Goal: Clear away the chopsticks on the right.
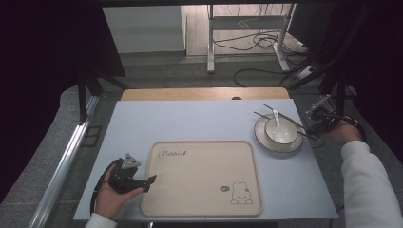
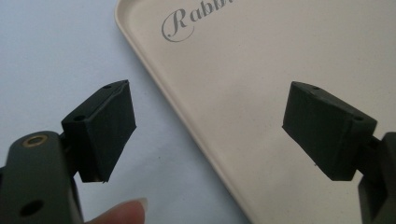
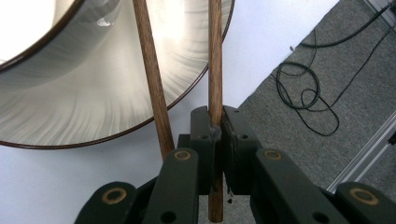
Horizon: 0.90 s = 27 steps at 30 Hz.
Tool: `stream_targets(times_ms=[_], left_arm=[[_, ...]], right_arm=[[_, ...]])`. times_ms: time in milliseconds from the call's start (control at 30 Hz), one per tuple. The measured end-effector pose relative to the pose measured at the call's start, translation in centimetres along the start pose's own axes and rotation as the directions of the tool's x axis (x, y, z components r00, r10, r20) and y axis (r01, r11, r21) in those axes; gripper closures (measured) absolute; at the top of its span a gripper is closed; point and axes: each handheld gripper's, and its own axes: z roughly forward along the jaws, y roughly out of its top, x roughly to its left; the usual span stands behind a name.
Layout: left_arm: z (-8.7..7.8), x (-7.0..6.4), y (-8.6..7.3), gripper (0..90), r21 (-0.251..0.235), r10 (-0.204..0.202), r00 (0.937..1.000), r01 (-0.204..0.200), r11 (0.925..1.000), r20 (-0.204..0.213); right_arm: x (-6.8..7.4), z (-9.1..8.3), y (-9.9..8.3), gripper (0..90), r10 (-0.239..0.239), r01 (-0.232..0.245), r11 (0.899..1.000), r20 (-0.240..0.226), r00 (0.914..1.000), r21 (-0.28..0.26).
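My right gripper (image 3: 214, 128) has its jaws pinched tight on one wooden chopstick (image 3: 215, 70), which runs straight up between the pads and out over the rim of the plate (image 3: 116, 107); the second chopstick (image 3: 152, 79) lies just beside it to the left, outside the jaws, crossing the same rim. From above, that gripper (image 1: 319, 124) sits at the table's right edge, my right hand (image 1: 343, 132) behind it, and both chopsticks (image 1: 280, 118) slant across the plate (image 1: 260, 135) and the small white bowl (image 1: 280, 132) standing on it — a white spoon (image 1: 276, 118) rests in the bowl. My left gripper (image 2: 210, 130) is spread wide and has hold of nothing; its jaws straddle the left rim of the beige tray (image 2: 280, 70), one over the pale blue table (image 2: 56, 56), the other over the tray's bare floor, with the script lettering (image 2: 187, 23) up ahead. In the high view my left hand (image 1: 111, 194) cradles that gripper (image 1: 145, 183) at the tray's (image 1: 204, 175) lower left corner, near the front of the table (image 1: 190, 121). A rabbit drawing (image 1: 241, 194) marks the tray's lower right corner — well apart from the plate.
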Motion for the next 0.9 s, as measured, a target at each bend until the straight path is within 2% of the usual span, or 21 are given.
stream_targets(times_ms=[300, 400, 433, 467, 500, 533, 567, 633, 667, 700, 733, 767, 800, 833, 867, 900], left_arm=[[-0.2, -0.1, -0.1, 17.0, -0.01, -0.012, 0.9999, 0.012, 0.9999, 0.001], [-0.3, -0.1, -0.1, 17.0, -0.016, -0.009, 1.0, 0.009, 0.9998, 0.003], [-0.3, -0.1, -0.1, 17.0, -0.016, -0.009, 1.0, 0.009, 0.9998, 0.003], [-0.3, -0.1, 0.0, 17.0, -0.018, -0.011, 0.9999, 0.012, 0.9998, 0.005], [-0.3, -0.1, 0.0, 17.0, -0.02, -0.014, 0.9999, 0.014, 0.9997, 0.005], [-0.4, -0.1, 0.0, 17.0, -0.02, -0.012, 0.9999, 0.012, 0.9997, 0.007], [-0.4, -0.2, 0.1, 17.0, -0.023, -0.012, 0.9998, 0.013, 0.9996, 0.013], [-0.5, -0.2, 0.1, 17.0, -0.026, -0.01, 0.9999, 0.011, 0.9996, 0.014], [-0.5, -0.2, 0.1, 17.0, -0.031, -0.014, 0.9998, 0.014, 0.9994, 0.016], [-0.5, -0.2, 0.1, 17.0, -0.032, -0.013, 0.9998, 0.013, 0.9994, 0.018], [-0.5, -0.2, 0.2, 17.0, -0.033, -0.013, 0.9997, 0.013, 0.9994, 0.019], [-0.5, -0.2, 0.2, 17.0, -0.032, -0.011, 0.9998, 0.012, 0.9994, 0.019], [-0.5, -0.2, 0.2, 17.0, -0.031, -0.009, 0.9998, 0.01, 0.9995, 0.019], [-0.5, -0.2, 0.2, 17.0, -0.031, -0.008, 0.9998, 0.008, 0.9995, 0.019], [-0.5, -0.2, 0.2, 17.0, -0.028, -0.003, 0.9998, 0.003, 0.9996, 0.02], [-0.5, -0.3, 0.2, 17.0, -0.028, -0.003, 0.9998, 0.003, 0.9996, 0.021]], right_arm=[[0.4, -1.9, 0.0, 83.4, 0.059, -0.058, 0.996, 0.019, 0.9981, -0.061], [1.3, -4.0, 0.3, 83.4, 0.109, -0.105, 0.987, 0.025, 0.9938, -0.118], [1.3, -4.0, 0.3, 83.4, 0.109, -0.105, 0.987, 0.025, 0.9938, -0.118], [1.9, -5.1, 0.3, 83.4, 0.132, -0.127, 0.98, 0.026, 0.9909, -0.155], [1.9, -5.1, 0.3, 83.4, 0.132, -0.127, 0.98, 0.026, 0.9909, -0.155], [2.3, -5.7, 0.3, 83.3, 0.149, -0.143, 0.974, 0.022, 0.9886, -0.178], [3.3, -6.8, 0.3, 83.3, 0.192, -0.187, 0.955, -0.001, 0.9814, -0.231], [4.6, -7.7, 0.3, 83.3, 0.217, -0.214, 0.939, -0.018, 0.976, -0.268], [4.6, -7.7, 0.3, 83.3, 0.217, -0.214, 0.939, -0.018, 0.976, -0.268], [5.3, -8.1, 0.3, 83.3, 0.222, -0.219, 0.934, -0.025, 0.9748, -0.281], [6.9, -8.7, 0.4, 83.2, 0.222, -0.223, 0.929, -0.038, 0.9742, -0.296], [6.9, -8.7, 0.4, 83.2, 0.222, -0.223, 0.929, -0.038, 0.9742, -0.296], [8.6, -9.1, 0.4, 83.1, 0.221, -0.227, 0.925, -0.055, 0.9736, -0.306], [8.6, -9.1, 0.4, 83.1, 0.221, -0.227, 0.925, -0.055, 0.9736, -0.306], [10.2, -9.5, 0.4, 83.0, 0.218, -0.228, 0.923, -0.068, 0.9736, -0.309], [10.2, -9.5, 0.4, 83.0, 0.218, -0.228, 0.923, -0.068, 0.9736, -0.309]])
